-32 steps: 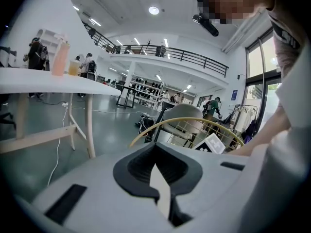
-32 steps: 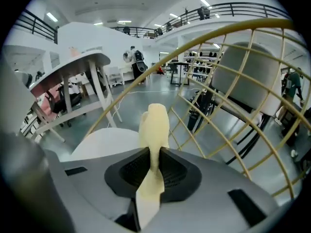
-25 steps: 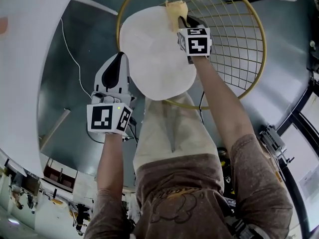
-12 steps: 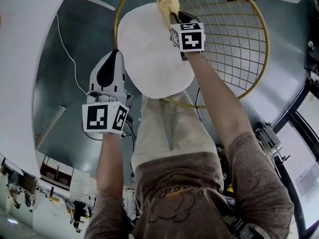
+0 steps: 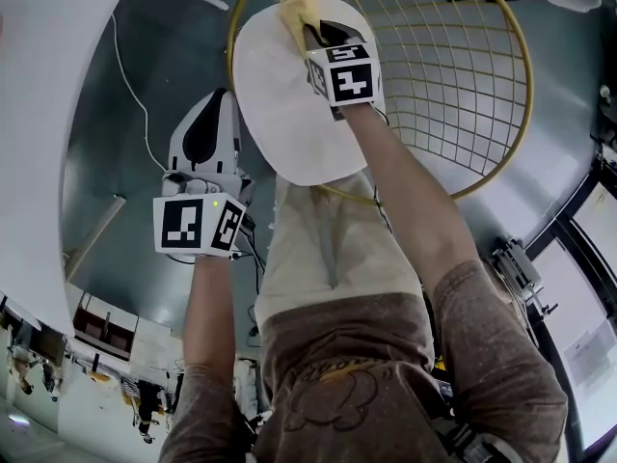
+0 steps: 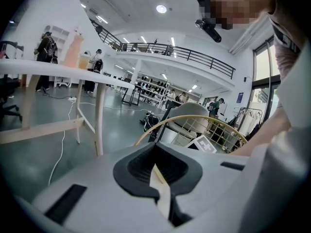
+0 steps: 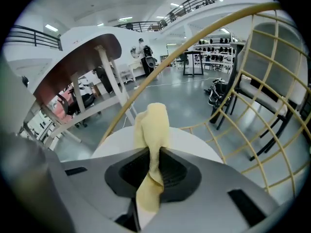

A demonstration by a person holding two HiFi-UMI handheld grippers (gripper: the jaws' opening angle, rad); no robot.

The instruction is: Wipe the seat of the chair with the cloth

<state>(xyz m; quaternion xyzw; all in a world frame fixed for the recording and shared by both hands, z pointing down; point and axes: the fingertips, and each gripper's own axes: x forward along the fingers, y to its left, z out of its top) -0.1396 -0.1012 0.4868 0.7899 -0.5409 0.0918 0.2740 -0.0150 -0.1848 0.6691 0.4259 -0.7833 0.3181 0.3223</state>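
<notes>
Pinching one cloth [image 5: 295,12], right gripper [image 5: 313,33] over one seat [image 5: 275,114].

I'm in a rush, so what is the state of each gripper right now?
Left gripper: closed, holding nothing.
Right gripper: closed on the cloth.
</notes>
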